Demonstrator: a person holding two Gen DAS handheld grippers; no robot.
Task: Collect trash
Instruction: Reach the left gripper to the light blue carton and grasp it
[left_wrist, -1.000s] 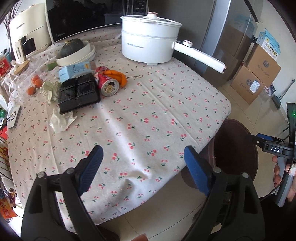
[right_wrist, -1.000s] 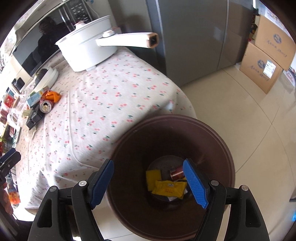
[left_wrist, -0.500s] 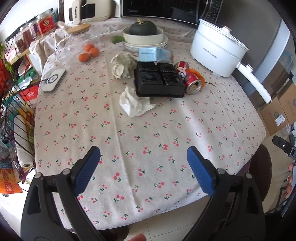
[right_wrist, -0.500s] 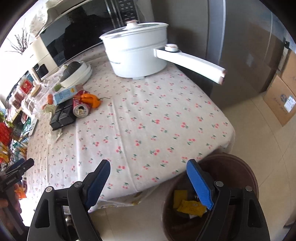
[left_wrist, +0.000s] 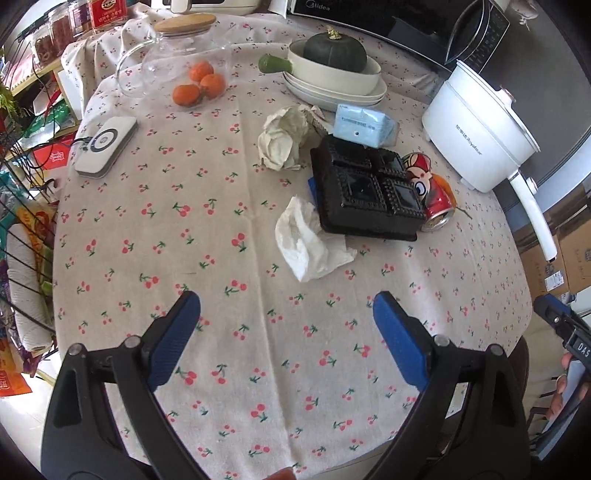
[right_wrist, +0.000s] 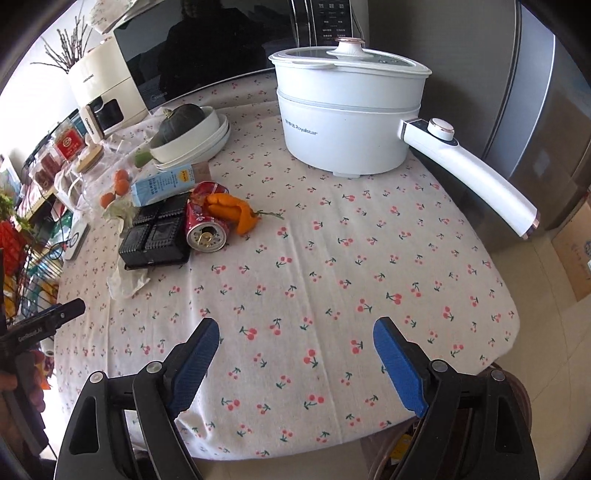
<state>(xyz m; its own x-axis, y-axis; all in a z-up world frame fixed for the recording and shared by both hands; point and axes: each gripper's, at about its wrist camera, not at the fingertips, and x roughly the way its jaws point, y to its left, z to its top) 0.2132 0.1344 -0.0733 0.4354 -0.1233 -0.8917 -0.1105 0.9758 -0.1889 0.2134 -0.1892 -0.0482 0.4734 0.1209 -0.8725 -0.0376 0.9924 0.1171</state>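
Trash lies on the cherry-print tablecloth (left_wrist: 229, 332): a white crumpled tissue (left_wrist: 308, 245), a cream paper wad (left_wrist: 284, 136), a black plastic tray (left_wrist: 365, 192), a red crushed can (left_wrist: 434, 201) and a blue carton (left_wrist: 364, 123). In the right wrist view the can (right_wrist: 205, 225) lies beside orange peel (right_wrist: 232, 212) and the tray (right_wrist: 157, 236). My left gripper (left_wrist: 286, 325) is open and empty above the near table, short of the tissue. My right gripper (right_wrist: 295, 352) is open and empty over the table's near right edge. The brown bin's rim (right_wrist: 517, 391) shows below it.
A white electric pot (right_wrist: 351, 122) with a long handle (right_wrist: 469, 177) stands at the back right. A bowl with a squash (left_wrist: 334, 64), oranges (left_wrist: 199, 83), a glass jug (left_wrist: 173, 51) and a white charger pad (left_wrist: 107, 146) sit at the back and left. Cardboard boxes (left_wrist: 557, 258) stand on the floor.
Both grippers have swung away from the bin toward the table and come closer to the trash. The bin has almost left the right wrist view. Both stay open and empty.
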